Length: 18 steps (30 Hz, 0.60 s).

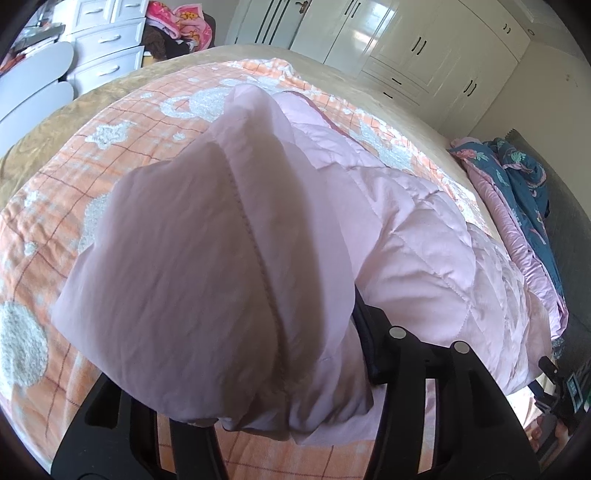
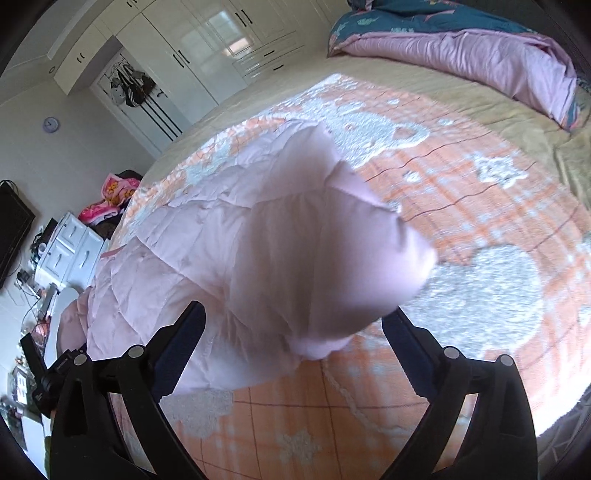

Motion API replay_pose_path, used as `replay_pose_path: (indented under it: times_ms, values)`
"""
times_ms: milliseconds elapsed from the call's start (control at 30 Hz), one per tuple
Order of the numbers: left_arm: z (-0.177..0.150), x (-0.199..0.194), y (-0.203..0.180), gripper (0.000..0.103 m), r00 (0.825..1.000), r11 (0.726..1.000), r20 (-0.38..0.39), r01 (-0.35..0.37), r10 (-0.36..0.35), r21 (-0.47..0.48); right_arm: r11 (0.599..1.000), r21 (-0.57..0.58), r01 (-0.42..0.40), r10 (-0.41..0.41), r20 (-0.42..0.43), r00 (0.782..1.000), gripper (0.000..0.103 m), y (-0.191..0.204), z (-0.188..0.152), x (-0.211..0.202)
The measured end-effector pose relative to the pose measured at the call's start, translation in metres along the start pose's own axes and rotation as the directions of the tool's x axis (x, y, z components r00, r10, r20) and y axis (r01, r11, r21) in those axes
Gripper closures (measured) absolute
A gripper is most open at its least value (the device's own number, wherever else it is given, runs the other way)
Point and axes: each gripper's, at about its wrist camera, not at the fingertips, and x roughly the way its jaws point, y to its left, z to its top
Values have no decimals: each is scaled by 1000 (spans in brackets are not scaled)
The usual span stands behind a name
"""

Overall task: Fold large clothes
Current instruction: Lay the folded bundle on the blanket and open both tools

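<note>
Your pink quilted jacket (image 1: 229,236) lies across the orange checked blanket (image 1: 74,177) that covers the bed (image 1: 44,125), with part of it lifted off the blanket toward both cameras.

Your left hand-held gripper (image 1: 280,387) is mostly buried under a fold of the jacket. Only its right finger (image 1: 365,332) shows, pressed against the cloth, while the other finger is hidden beneath the fold. From this view you cannot tell whether the pads still pinch the fabric or merely sit under it; the jaws look partly apart.

Your right hand-held gripper (image 2: 295,314) stands wide open. Its two fingers (image 2: 188,325) sit well apart on either side of a hanging, blurred fold of the jacket (image 2: 280,251), which lies between them. The left finger touches the cloth at its edge, but the pads do not press on it from both sides, so nothing is gripped there.

Beyond the blanket, a folded pink and blue floral duvet (image 2: 480,48) rests at the far side of the bed. White wardrobes (image 1: 388,33) line the wall, and a white chest of drawers (image 1: 107,40) stands near a pile of pink cloth (image 1: 181,18).
</note>
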Motion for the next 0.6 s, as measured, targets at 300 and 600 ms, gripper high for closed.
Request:
replay_pose_path:
  times_ms: [300,600]
  values:
    - [-5,-19,4,22,1000,1000,-30,-7,7,1,1000,-29,7,-7,19,1000,6,3,-8,-24]
    - [-10,-61,8,9,1000,1000,1,-22,22,15,993,-118,-1,8,59,998,4,26,-17,-58]
